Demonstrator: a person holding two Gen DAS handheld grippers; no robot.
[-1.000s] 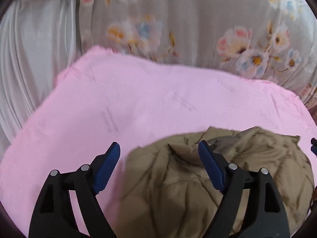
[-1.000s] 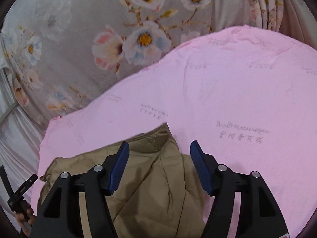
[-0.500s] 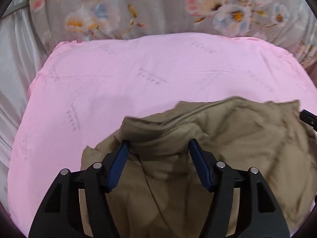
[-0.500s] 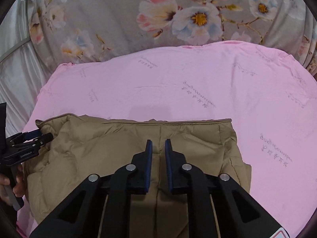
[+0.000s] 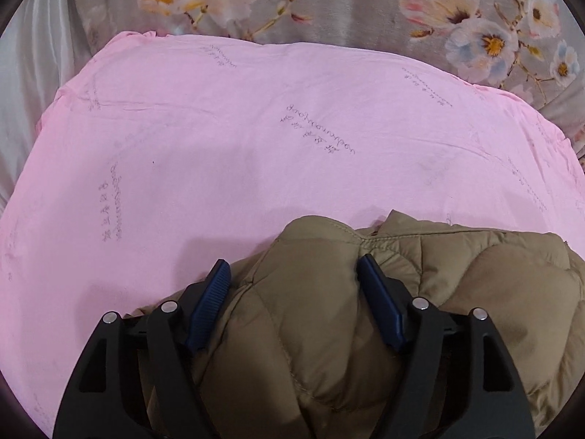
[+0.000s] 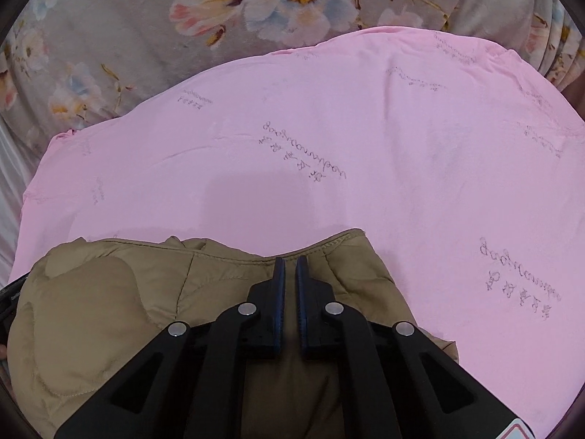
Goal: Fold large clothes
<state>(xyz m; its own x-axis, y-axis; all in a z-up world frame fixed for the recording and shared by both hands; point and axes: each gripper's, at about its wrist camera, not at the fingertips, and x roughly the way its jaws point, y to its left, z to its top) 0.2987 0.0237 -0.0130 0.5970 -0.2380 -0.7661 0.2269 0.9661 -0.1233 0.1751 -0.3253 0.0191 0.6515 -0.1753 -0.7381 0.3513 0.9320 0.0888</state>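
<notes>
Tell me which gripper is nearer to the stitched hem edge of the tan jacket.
Right. The right gripper is shut just behind the stitched hem edge; the left gripper straddles a puffy fold of the tan jacket.

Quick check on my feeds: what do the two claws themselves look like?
Both match. The left claw and right claw have matte black linkage arms with triangular cutouts and silver round pivot pins, ending in dark blue ribbed pads. A red-and-white sticker corner shows at the right claw's base. No cables or sleeves visible.

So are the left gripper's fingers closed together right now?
No, the left gripper has its blue pads set wide apart, with a puffy bulge of the tan quilted jacket sitting between them.
</notes>
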